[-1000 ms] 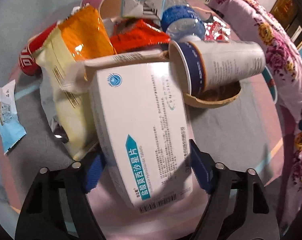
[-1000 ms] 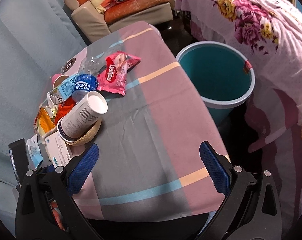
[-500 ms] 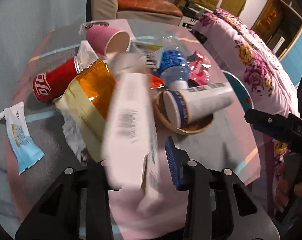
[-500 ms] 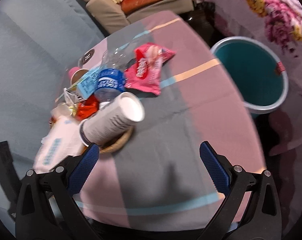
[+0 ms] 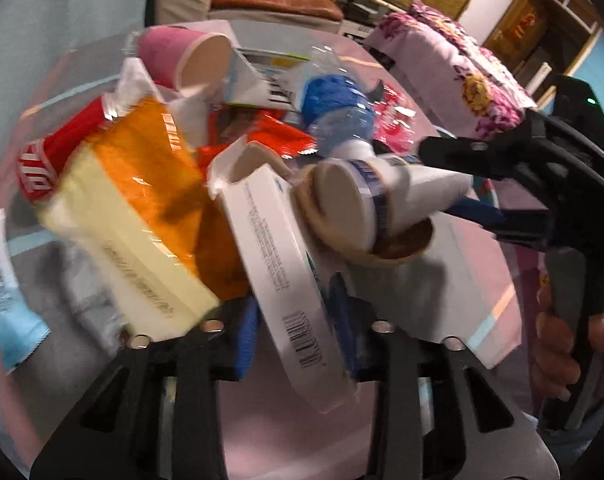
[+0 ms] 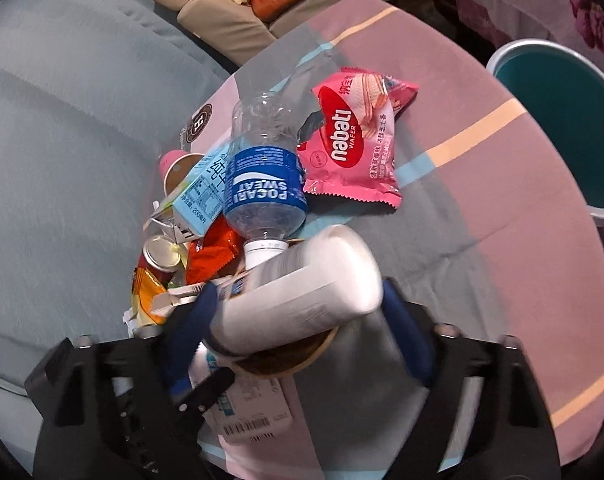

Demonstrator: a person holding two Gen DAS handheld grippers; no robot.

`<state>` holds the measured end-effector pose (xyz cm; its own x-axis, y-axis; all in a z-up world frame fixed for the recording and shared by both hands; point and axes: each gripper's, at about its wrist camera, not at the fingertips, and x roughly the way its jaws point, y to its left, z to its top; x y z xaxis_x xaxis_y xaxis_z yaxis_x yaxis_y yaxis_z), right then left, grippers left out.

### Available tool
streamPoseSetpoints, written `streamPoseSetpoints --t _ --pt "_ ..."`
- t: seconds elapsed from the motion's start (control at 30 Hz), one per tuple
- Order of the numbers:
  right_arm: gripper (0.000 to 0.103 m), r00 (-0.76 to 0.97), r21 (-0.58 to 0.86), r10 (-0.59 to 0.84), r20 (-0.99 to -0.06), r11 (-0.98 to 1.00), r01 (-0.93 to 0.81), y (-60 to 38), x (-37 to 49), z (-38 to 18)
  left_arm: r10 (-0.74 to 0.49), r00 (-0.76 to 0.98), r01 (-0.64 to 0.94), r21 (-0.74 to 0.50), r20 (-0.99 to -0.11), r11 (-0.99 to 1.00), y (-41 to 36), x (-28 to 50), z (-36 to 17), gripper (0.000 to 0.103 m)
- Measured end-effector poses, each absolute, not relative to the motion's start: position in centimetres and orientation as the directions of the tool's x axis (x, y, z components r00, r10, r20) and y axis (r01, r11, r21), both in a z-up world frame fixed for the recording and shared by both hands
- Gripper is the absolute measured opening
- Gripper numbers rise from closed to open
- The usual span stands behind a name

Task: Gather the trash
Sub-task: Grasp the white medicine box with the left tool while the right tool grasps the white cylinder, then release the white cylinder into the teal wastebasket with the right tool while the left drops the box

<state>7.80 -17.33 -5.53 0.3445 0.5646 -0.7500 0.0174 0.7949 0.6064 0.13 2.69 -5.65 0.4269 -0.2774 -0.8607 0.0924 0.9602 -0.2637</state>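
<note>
The left hand-held gripper [image 5: 294, 324] was pinching the white medicine box [image 5: 280, 258] across its thin sides, the box tipped on edge with its long axis running away from the pads toward the pile of litter on the bench [image 6: 482, 280]. The right hand-held gripper [image 6: 298, 332] was spread wide around the white paper cup [image 6: 298, 300], which lay on its side in a shallow woven dish [image 6: 290, 364]; its long axis ran across the gap between the blue pads, closed end toward the left pad and open mouth toward the right, and neither pad clearly touched it. The teal bin [image 6: 562, 132] stood off the bench's far right edge, well apart from both tools and nearer the right one, so the cup probably had the shorter trip.
</note>
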Motion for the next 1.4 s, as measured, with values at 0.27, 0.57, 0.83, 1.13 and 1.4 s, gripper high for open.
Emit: streamPoseSetpoints --t 0.27,0.57,0.83,1.13,1.4 --pt "0.049 0.394 0.626 0.586 -0.708 0.779 -0.034 -18.0 7.5 -3.4 -0.311 0.409 0.117 -0.289 -0.858 0.95 2.6 0.6 -6.2 0.031" --pt "0.047 0.314 0.656 0.645 -0.697 0.75 -0.085 -15.6 7.5 -3.3 -0.373 0.374 0.129 -0.35 -0.849 0.928 1.5 1.1 -7.7 0.03" --pt "0.043 0.379 0.626 0.614 -0.692 0.772 -0.108 -15.6 7.4 -1.4 -0.402 0.423 0.113 -0.393 -0.812 0.912 3.9 0.3 -6.2 0.022" --pt "0.043 0.429 0.61 0.595 -0.68 0.784 -0.12 -17.3 6.9 0.6 -0.408 0.507 0.101 -0.418 -0.759 0.903 6.2 -0.7 -2.3 0.022" --pt "0.043 0.54 0.601 0.533 -0.652 0.797 -0.061 -22.8 6.9 2.3 -0.427 0.536 0.178 -0.397 -0.728 0.901 3.8 1.8 1.4 0.023"
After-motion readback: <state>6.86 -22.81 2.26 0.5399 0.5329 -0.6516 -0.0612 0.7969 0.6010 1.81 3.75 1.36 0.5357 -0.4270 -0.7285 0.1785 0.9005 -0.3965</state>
